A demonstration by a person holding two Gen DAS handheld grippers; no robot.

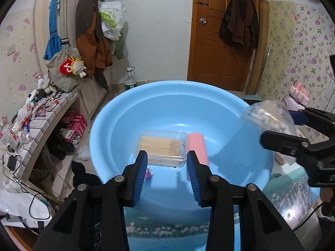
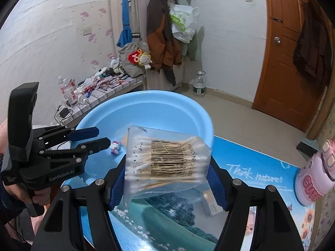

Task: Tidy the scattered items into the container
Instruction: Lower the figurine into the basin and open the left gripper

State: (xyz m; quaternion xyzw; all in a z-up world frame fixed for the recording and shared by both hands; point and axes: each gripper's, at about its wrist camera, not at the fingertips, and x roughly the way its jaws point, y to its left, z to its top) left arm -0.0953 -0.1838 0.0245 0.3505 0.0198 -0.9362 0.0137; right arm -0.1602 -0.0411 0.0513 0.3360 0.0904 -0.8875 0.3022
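Observation:
A light blue basin [image 1: 117, 113] stands on the table; it also shows in the right wrist view [image 2: 188, 108]. Inside it lie a clear box of toothpicks [image 1: 163, 146], a pink roll [image 1: 197, 146] and a small purple-white toy [image 1: 149, 174]. My left gripper [image 1: 167, 177] is open and empty over the basin's near side. My right gripper [image 2: 167, 175] is shut on a clear bag of cotton swabs [image 2: 167, 159] and holds it in the air by the basin's right rim; the bag shows in the left wrist view [image 1: 270, 119].
The table has a blue scenic cover [image 2: 251, 177]. A pink cup [image 2: 314, 179] stands at its right. A small white box [image 2: 211, 202] lies on the table behind the bag. A cluttered shelf [image 1: 41, 121] is at the left, a door [image 1: 219, 41] behind.

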